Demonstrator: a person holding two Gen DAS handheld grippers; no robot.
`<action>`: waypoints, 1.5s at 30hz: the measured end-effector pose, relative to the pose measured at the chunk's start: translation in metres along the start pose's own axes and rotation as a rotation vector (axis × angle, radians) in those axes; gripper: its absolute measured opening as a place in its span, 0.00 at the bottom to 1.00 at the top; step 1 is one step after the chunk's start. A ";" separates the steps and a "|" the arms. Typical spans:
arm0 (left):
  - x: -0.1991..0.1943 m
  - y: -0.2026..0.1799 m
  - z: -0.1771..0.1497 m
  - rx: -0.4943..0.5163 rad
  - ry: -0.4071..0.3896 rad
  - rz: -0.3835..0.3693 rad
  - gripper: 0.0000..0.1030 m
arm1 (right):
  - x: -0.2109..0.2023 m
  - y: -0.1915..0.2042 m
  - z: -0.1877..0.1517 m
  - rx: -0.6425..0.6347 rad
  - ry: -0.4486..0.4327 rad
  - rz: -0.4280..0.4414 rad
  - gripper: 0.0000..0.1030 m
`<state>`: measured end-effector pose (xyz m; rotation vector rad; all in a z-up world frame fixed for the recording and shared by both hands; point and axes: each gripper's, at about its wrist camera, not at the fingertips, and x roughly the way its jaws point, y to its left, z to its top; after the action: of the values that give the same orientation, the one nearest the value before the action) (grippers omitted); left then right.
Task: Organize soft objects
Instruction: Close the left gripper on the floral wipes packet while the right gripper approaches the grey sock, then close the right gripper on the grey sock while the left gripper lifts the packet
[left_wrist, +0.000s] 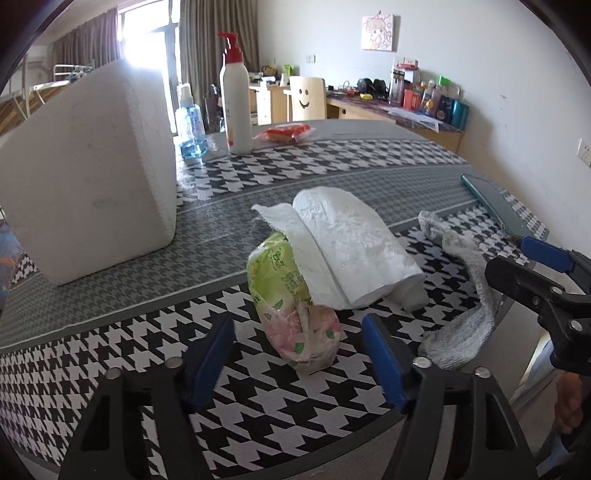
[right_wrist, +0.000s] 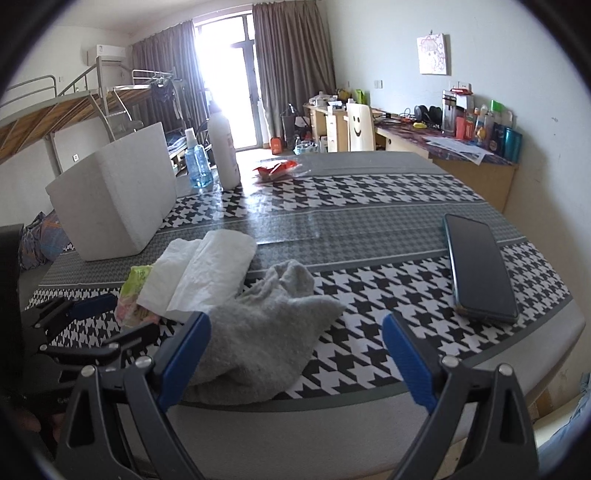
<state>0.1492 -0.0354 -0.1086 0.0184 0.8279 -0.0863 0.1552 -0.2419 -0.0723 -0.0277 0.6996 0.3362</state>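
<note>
A green and pink tissue pack (left_wrist: 291, 306) lies on the houndstooth table, with a flattened white paper roll (left_wrist: 354, 243) resting on its far end. A grey sock (left_wrist: 465, 295) lies crumpled to the right of them. My left gripper (left_wrist: 295, 354) is open, its blue fingers on either side of the pack's near end, not touching it. My right gripper (right_wrist: 295, 354) is open and empty at the table's front edge, its left finger over the sock (right_wrist: 266, 332). The roll (right_wrist: 210, 269) and the pack (right_wrist: 133, 295) show left of the sock.
A white foam box (left_wrist: 88, 177) stands at the left. Behind it are a blue spray bottle (left_wrist: 190, 125), a white pump bottle (left_wrist: 236, 103) and a red snack packet (left_wrist: 288, 131). A dark phone (right_wrist: 480, 269) lies at the right near the table edge.
</note>
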 end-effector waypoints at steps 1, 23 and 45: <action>0.002 -0.001 0.000 0.001 0.009 -0.005 0.64 | 0.001 -0.001 -0.001 0.000 0.003 -0.001 0.93; -0.009 0.006 -0.003 -0.002 -0.039 0.003 0.31 | 0.013 0.007 -0.010 0.002 0.080 0.040 0.93; -0.048 0.020 -0.003 -0.021 -0.145 0.032 0.31 | 0.001 0.010 -0.013 -0.012 0.125 0.100 0.11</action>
<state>0.1164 -0.0120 -0.0761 0.0052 0.6830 -0.0482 0.1447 -0.2334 -0.0823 -0.0249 0.8242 0.4372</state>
